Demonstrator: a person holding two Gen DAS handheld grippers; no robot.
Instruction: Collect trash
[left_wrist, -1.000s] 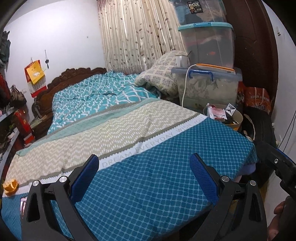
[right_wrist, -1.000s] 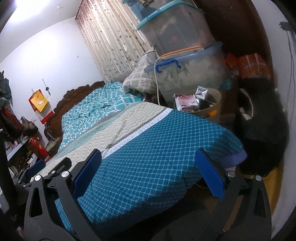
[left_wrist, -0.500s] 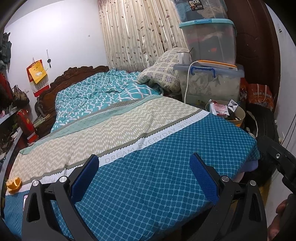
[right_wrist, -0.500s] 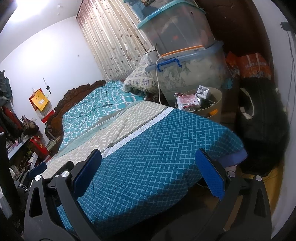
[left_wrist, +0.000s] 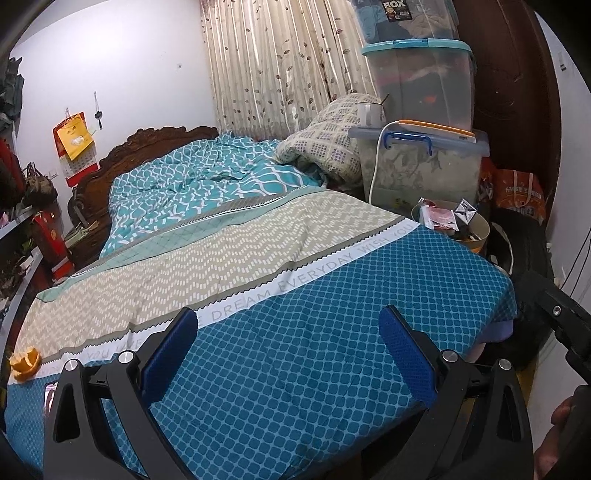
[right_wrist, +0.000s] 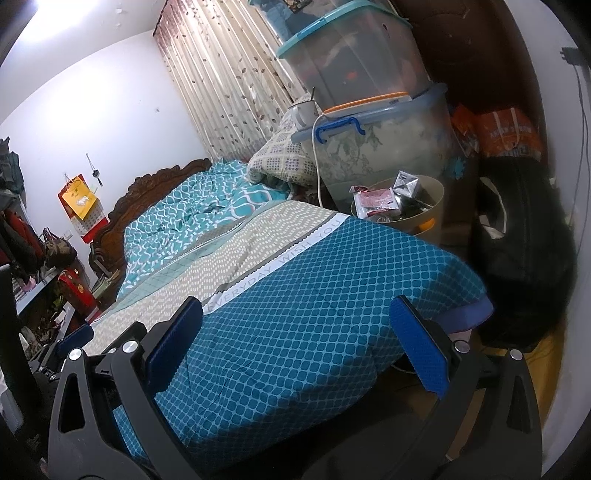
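Observation:
A piece of orange peel (left_wrist: 25, 363) lies on the bed (left_wrist: 295, 332) near its left edge, left of my left gripper (left_wrist: 290, 349), which is open and empty above the blue foot of the bed. A beige waste bin (left_wrist: 480, 230) with wrappers stands past the bed's right side; it also shows in the right wrist view (right_wrist: 430, 212). My right gripper (right_wrist: 301, 338) is open and empty over the bed's foot corner; part of it shows at the right edge of the left wrist view (left_wrist: 561, 321).
Stacked clear storage boxes (left_wrist: 421, 155) stand behind the bin, with a folded quilt (left_wrist: 325, 144) beside them. A black bag (right_wrist: 524, 251) and an orange bag (right_wrist: 506, 133) sit on the floor at the right. Shelves with clutter (left_wrist: 22, 236) line the left wall.
Both views shift slightly: the left gripper has drawn back a little, so more of the bed and the orange peel show. Both grippers stay open.

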